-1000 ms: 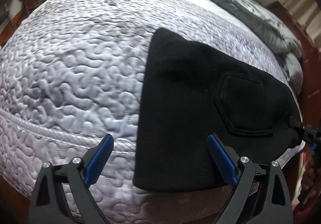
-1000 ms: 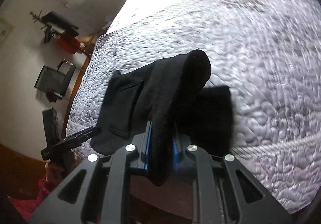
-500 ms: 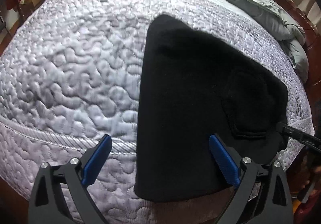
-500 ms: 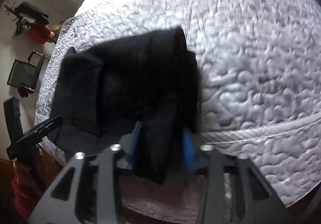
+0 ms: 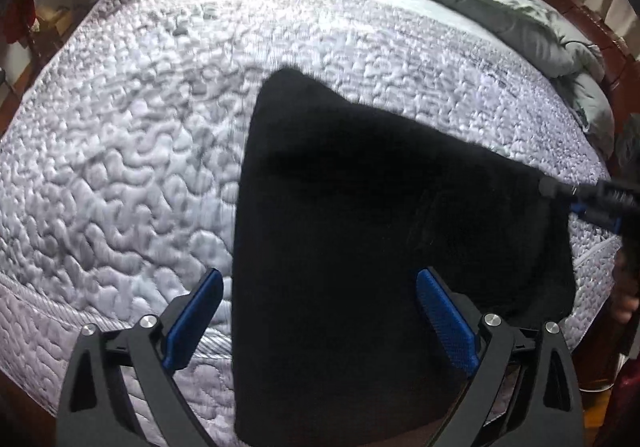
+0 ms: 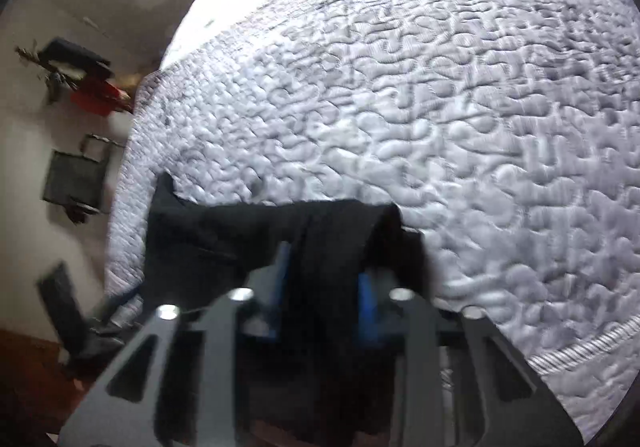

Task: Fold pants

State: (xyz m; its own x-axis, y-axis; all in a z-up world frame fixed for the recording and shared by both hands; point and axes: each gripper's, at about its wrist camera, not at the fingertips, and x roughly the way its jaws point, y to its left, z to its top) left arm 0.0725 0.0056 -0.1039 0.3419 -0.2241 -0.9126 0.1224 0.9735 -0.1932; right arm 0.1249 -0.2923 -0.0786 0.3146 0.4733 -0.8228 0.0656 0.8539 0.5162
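The black pants (image 5: pixel 360 231) lie folded on the quilted grey mattress (image 5: pixel 128 151) near its front edge. My left gripper (image 5: pixel 320 311) is open and empty, its blue pads on either side of the pants' near left part, just above the cloth. My right gripper (image 6: pixel 322 287) is shut on a bunched fold of the pants (image 6: pixel 320 247) at their right end. The right gripper also shows in the left wrist view (image 5: pixel 584 199), at the pants' right edge. The frame is blurred.
A grey-green duvet (image 5: pixel 500 7) is bunched along the far right of the bed. A dark wooden bed frame (image 5: pixel 616 59) stands behind it. A chair (image 6: pixel 76 183) and red clutter (image 6: pixel 96 99) stand by the wall to the left of the bed.
My right gripper has dropped lower with the pants fold, and the cloth now lies flatter over the pocket. My left gripper has stayed open over the near left part.
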